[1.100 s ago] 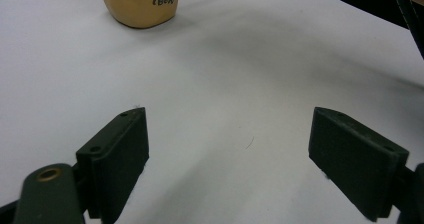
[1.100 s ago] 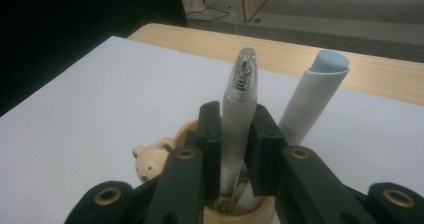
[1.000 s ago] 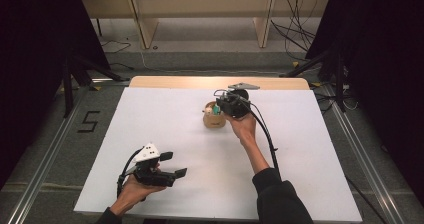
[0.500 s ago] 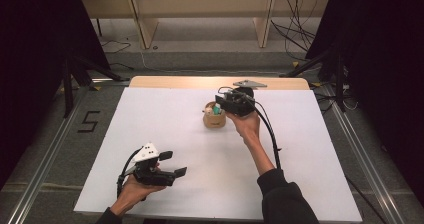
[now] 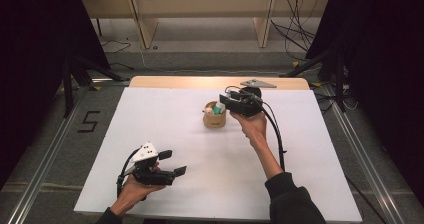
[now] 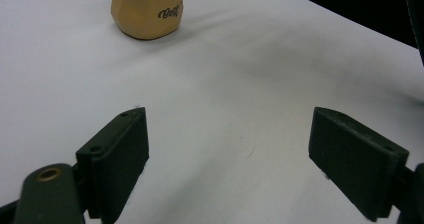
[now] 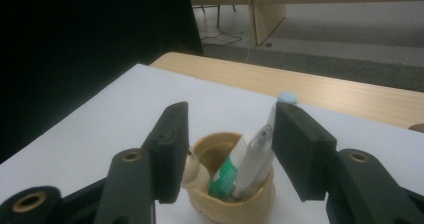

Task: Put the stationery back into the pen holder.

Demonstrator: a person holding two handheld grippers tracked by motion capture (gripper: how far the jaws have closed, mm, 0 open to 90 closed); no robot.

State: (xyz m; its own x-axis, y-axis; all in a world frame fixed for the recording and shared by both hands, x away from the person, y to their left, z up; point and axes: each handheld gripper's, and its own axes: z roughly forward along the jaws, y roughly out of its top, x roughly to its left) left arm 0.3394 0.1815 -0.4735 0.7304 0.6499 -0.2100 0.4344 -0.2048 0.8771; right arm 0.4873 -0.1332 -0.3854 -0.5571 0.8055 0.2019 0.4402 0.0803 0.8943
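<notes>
Two grippers, one active.
left gripper (image 5: 172,163): near edge, about 7 o'clock on the white table (image 5: 150,114), jaws spread wide, nothing between them, parked as before.
right gripper (image 7: 227,149): jaws have just been opening, now about half spread, nothing pinched; hand has lifted off slightly since a second ago.
wooden cup (image 5: 214,115): table centre toward 12 o'clock, just below and in front of the right jaws.
pens (image 7: 252,161): standing in the cup, leaning.
read: looks like a release, pen drop-off likely done.

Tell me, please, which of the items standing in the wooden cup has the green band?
The white tube with the green band, left of the grey-white pen in the wooden cup; the pen shows no green.
</notes>
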